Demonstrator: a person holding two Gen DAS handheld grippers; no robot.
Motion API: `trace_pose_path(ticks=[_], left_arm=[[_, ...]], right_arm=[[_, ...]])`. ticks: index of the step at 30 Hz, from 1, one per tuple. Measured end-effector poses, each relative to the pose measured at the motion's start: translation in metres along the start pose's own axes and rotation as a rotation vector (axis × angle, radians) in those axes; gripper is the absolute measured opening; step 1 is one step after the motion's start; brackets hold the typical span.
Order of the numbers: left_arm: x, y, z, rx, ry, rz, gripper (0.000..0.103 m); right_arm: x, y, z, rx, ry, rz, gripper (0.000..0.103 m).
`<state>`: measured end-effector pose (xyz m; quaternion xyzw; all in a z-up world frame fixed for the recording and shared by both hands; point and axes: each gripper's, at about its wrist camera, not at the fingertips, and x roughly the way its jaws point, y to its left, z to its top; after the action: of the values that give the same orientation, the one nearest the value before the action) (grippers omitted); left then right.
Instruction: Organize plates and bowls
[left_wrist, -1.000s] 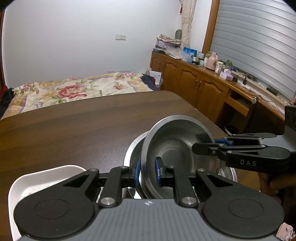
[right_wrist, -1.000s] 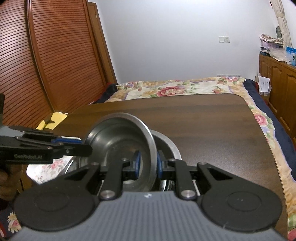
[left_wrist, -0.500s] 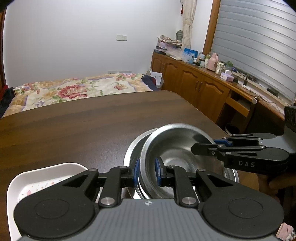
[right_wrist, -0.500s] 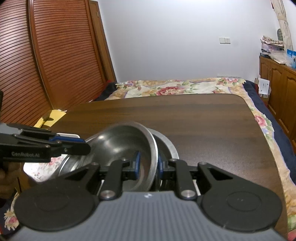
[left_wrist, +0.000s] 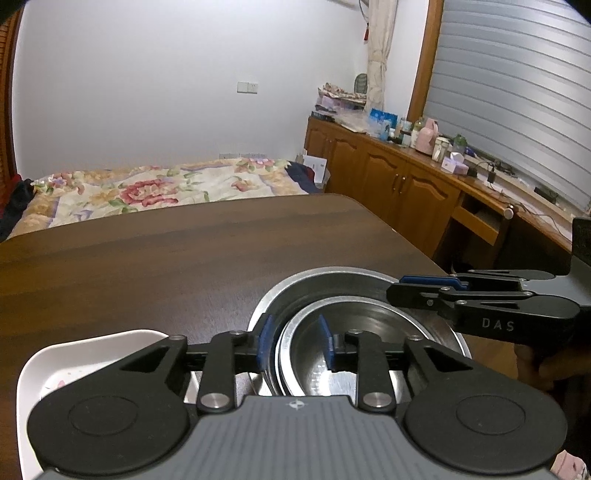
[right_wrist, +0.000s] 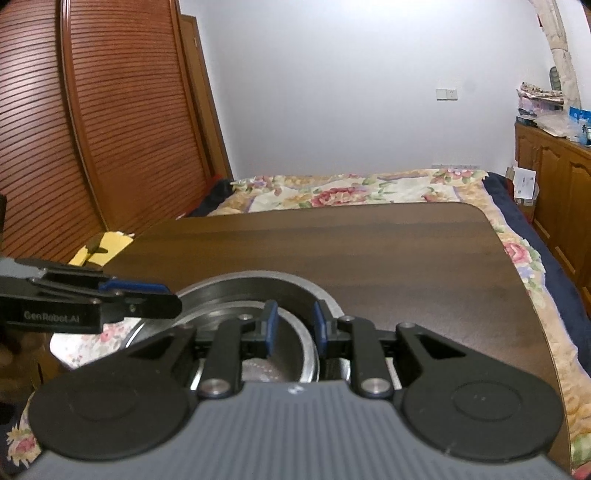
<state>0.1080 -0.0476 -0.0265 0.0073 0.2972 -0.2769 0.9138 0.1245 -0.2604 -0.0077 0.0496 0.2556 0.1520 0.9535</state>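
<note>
On the tabletop (left_wrist: 155, 258) | small bowl (left_wrist: 354, 354) nested inside big bowl (left_wrist: 332, 284), stacked to save space | left hand-held gripper (left_wrist: 295, 347) and right hand-held gripper (right_wrist: 293, 328) parted, straddling opposite rims, gripping nothing

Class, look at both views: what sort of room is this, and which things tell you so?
Most likely a bedroom at home: a bed with a floral cover beyond the dark table, wooden cabinets cluttered with bottles, and a slatted wardrobe door.

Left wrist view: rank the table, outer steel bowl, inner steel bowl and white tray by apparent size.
1. Table
2. Outer steel bowl
3. Inner steel bowl

White tray: mostly hidden behind the tool and cut off by the frame, so unranked.
</note>
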Motion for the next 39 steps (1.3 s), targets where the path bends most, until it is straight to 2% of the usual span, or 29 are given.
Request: trace_pose_path(ticks=[5,7,10,11,13,14,16,19,22,33,37,39], left_arm=[[-0.006,0.001,-0.002,-0.018,-0.039,0.016,0.048],[-0.008,0.001,-0.002,-0.018,-0.053,0.034,0.057],[-0.009,0.0,-0.005,-0.023,-0.064,0.051,0.062],[-0.008,0.0,-0.005,-0.025,-0.067,0.056,0.067],[-0.009,-0.001,-0.009,-0.028,-0.08,0.073,0.077],[-0.009,0.0,-0.01,-0.028,-0.087,0.083,0.078],[-0.008,0.0,-0.014,-0.028,-0.091,0.101,0.083],[-0.007,-0.005,-0.02,-0.017,-0.11,0.14,0.088],[-0.008,-0.011,-0.024,-0.002,-0.132,0.165,0.089],[-0.016,-0.021,-0.027,0.015,-0.117,0.2,0.088],[-0.021,-0.028,-0.026,0.014,-0.102,0.2,0.074],[-0.027,-0.033,-0.024,0.017,-0.099,0.207,0.07]], right_arm=[[-0.006,-0.004,-0.004,0.011,-0.031,-0.022,0.033],[-0.007,-0.004,-0.006,0.008,-0.038,-0.031,0.045],[-0.01,-0.005,-0.009,-0.005,-0.055,-0.056,0.05],[-0.01,-0.005,-0.009,-0.006,-0.057,-0.062,0.052],[-0.013,-0.005,-0.012,-0.004,-0.069,-0.071,0.064],[-0.014,-0.006,-0.014,-0.002,-0.077,-0.073,0.065],[-0.015,-0.006,-0.018,0.007,-0.09,-0.079,0.073],[-0.013,-0.007,-0.028,0.025,-0.123,-0.086,0.075],[-0.007,-0.005,-0.036,0.02,-0.136,-0.094,0.075],[-0.001,-0.007,-0.044,0.035,-0.133,-0.045,0.075],[-0.008,-0.007,-0.042,0.048,-0.142,-0.031,0.075],[-0.013,-0.007,-0.04,0.048,-0.147,-0.018,0.075]])
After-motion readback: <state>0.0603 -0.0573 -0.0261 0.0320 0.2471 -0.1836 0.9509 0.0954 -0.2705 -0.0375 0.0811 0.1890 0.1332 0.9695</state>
